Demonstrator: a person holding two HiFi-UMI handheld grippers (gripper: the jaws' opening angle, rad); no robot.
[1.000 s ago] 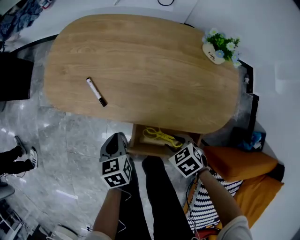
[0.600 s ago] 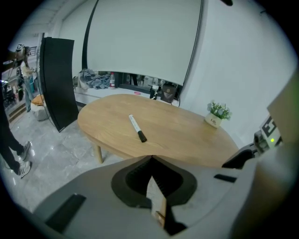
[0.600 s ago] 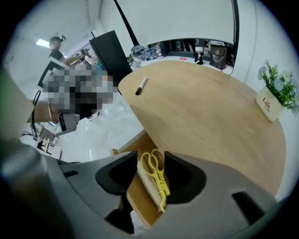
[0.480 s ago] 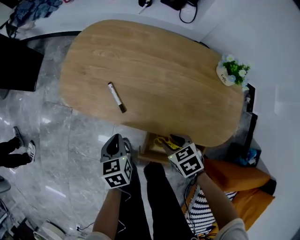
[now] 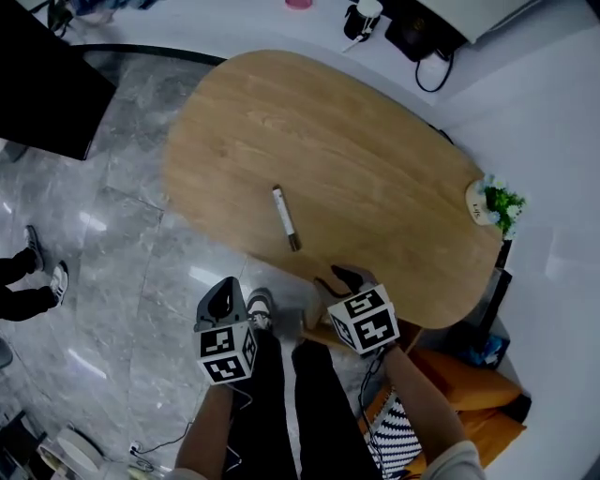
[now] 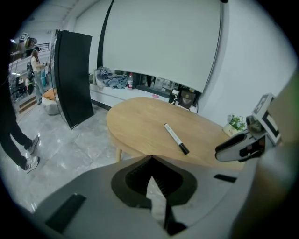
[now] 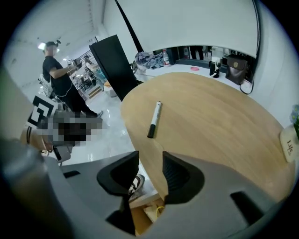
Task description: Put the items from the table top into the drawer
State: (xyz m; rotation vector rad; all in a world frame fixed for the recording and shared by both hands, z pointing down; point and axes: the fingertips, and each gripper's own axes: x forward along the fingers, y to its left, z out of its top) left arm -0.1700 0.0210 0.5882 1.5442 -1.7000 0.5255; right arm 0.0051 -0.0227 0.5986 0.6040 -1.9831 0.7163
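A white marker with a black cap (image 5: pixel 285 217) lies on the oval wooden table (image 5: pixel 394 178), near its front edge. My right gripper (image 5: pixel 342 279) hovers over that edge, just right of the marker's capped end. Its jaws are apart and closing with nothing between them (image 7: pixel 150 158), and the marker (image 7: pixel 154 119) lies ahead of them. My left gripper (image 5: pixel 217 298) hangs over the floor in front of the table, its tips meeting (image 6: pixel 151 158) on nothing. The marker (image 6: pixel 176 138) is ahead of it, to the right. The open wooden drawer (image 7: pixel 140 217) shows under the tabletop with something yellow (image 7: pixel 156 211) inside.
A small potted plant (image 5: pixel 492 202) stands at the table's right end. A black panel (image 5: pixel 47 75) stands on the floor at far left, with a bystander's shoes (image 5: pixel 37 281) nearby. Orange cushions (image 5: pixel 469 375) lie to my right. Bags and cables (image 5: pixel 412 28) sit on the white counter behind.
Both grippers have risen from in front of the open drawer towards the table's front edge. The marker is now much nearer to them, and the drawer is mostly hidden under the right gripper.
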